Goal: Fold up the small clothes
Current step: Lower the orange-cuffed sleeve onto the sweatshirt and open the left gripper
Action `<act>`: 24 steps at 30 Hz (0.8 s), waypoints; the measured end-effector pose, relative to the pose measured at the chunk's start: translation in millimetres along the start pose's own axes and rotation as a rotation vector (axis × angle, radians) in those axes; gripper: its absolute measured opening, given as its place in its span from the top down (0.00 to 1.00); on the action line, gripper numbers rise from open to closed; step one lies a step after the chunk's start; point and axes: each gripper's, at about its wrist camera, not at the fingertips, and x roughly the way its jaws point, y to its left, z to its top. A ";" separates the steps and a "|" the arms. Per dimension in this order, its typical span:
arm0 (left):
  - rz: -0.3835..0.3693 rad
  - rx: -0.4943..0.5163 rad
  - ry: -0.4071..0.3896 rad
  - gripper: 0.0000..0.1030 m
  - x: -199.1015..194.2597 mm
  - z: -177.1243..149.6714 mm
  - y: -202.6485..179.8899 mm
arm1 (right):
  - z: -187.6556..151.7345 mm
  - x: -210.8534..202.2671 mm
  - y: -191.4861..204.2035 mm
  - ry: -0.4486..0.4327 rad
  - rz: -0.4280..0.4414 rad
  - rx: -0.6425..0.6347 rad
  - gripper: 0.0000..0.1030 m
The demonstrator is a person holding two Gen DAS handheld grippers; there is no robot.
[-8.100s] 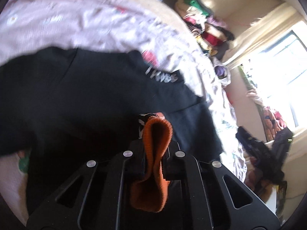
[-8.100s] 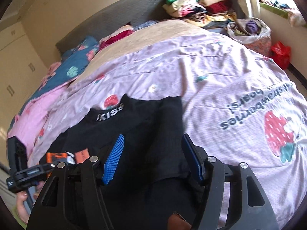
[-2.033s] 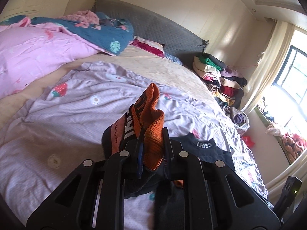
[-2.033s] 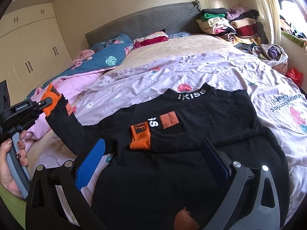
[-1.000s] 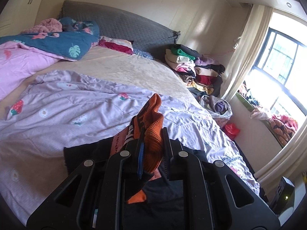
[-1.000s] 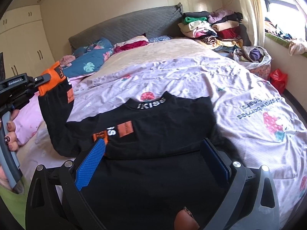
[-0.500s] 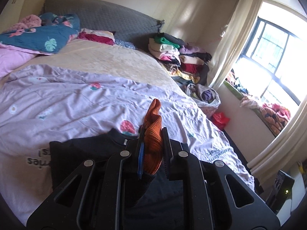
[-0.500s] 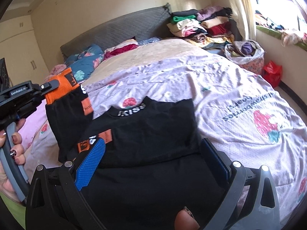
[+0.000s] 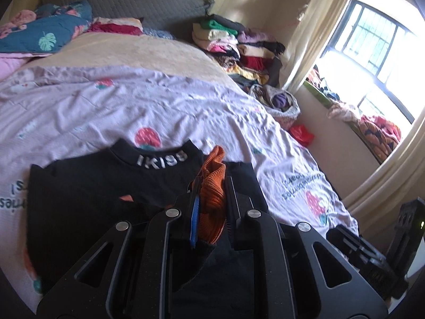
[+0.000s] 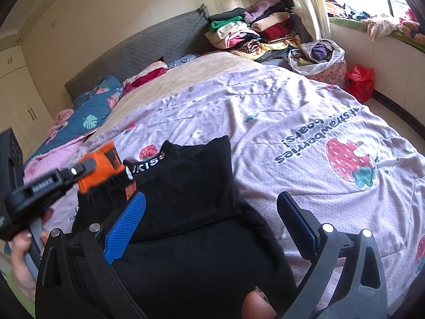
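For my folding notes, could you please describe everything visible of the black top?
The black top is a soft long-sleeved knit with white "IKISS" lettering on its collar and ribbed orange cuffs. It lies front up on the lilac strawberry-print bedcover. One sleeve is lifted across the body, its orange cuff pinched in the left gripper. The right gripper hovers open above the hem.

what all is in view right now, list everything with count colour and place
sweater: one, black, flat on the bed
orange cuff: one, clamped in the left gripper
bedspread: one, lilac with strawberry prints, over the bed
headboard: one, grey, far end
quilt: one, blue, by the headboard
clothes pile: one, mixed colours, far bed corner
bag: one, red, on the floor
left gripper: black, shut on the cuff
right gripper: black, blue pads, open above the sweater
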 end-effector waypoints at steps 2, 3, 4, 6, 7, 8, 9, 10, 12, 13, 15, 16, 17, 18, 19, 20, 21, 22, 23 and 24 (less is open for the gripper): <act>-0.014 0.010 0.021 0.89 5.4 -4.4 -2.2 | 0.8 -0.1 -2.9 -0.002 -0.004 0.005 0.04; -0.020 0.012 0.031 0.88 8.7 -6.0 -3.1 | 0.7 -0.5 -3.9 -0.004 -0.007 0.008 0.04; -0.027 0.017 0.043 0.87 11.3 -7.9 -3.8 | 0.3 -0.3 -4.4 -0.003 -0.009 0.010 0.04; -0.038 0.020 0.058 0.87 14.7 -12.2 -4.8 | -0.2 2.2 -4.3 0.001 -0.014 0.008 0.04; -0.040 0.021 0.065 0.85 15.5 -13.7 -4.6 | -0.6 3.7 -4.3 0.005 -0.015 0.008 0.04; -0.044 0.019 0.069 0.78 15.9 -14.1 -4.1 | -1.2 5.2 -3.9 0.009 -0.016 0.007 0.04; -0.050 0.016 0.073 0.73 15.8 -14.8 -2.4 | -1.7 7.8 -3.1 0.015 -0.016 0.004 0.04; -0.050 0.017 0.073 0.69 14.1 -15.1 -0.7 | -2.7 10.4 -2.3 0.022 -0.016 0.002 0.04; -0.034 0.021 0.067 0.65 8.7 -13.7 6.1 | -4.6 14.8 0.5 0.035 -0.006 -0.008 0.04; -0.026 0.020 0.062 0.61 5.9 -13.2 9.4 | -5.9 17.9 2.4 0.044 0.003 -0.013 0.04; 0.004 0.008 0.030 0.53 -6.4 -10.3 23.9 | -9.6 28.2 9.1 0.075 0.030 -0.028 0.05; 0.020 0.006 0.020 0.48 -10.3 -9.5 30.1 | -11.5 34.4 13.3 0.091 0.044 -0.039 0.05; 0.051 0.000 0.010 0.44 -15.6 -8.9 39.4 | -13.9 41.3 19.0 0.109 0.054 -0.056 0.11; 0.087 -0.009 0.002 0.43 -20.8 -8.6 50.6 | -16.2 47.4 24.4 0.128 0.062 -0.075 0.25; 0.112 -0.022 -0.004 0.42 -25.4 -8.1 61.5 | -18.1 56.1 31.5 0.153 0.070 -0.096 0.31; 0.138 -0.037 -0.009 0.38 -29.7 -7.4 72.8 | -21.5 67.7 39.5 0.186 0.085 -0.113 0.34; 0.170 -0.056 -0.009 0.36 -33.7 -7.1 86.3 | -22.6 73.8 43.4 0.202 0.096 -0.121 0.35; 0.193 -0.072 -0.014 0.36 -37.3 -6.7 96.6 | -24.3 81.2 48.8 0.218 0.106 -0.128 0.35; 0.222 -0.093 -0.023 0.36 -42.8 -6.3 110.6 | -26.9 91.6 53.2 0.237 0.106 -0.133 0.35; 0.248 -0.109 -0.027 0.35 -47.1 -6.9 122.5 | -28.9 99.5 55.2 0.260 0.097 -0.134 0.35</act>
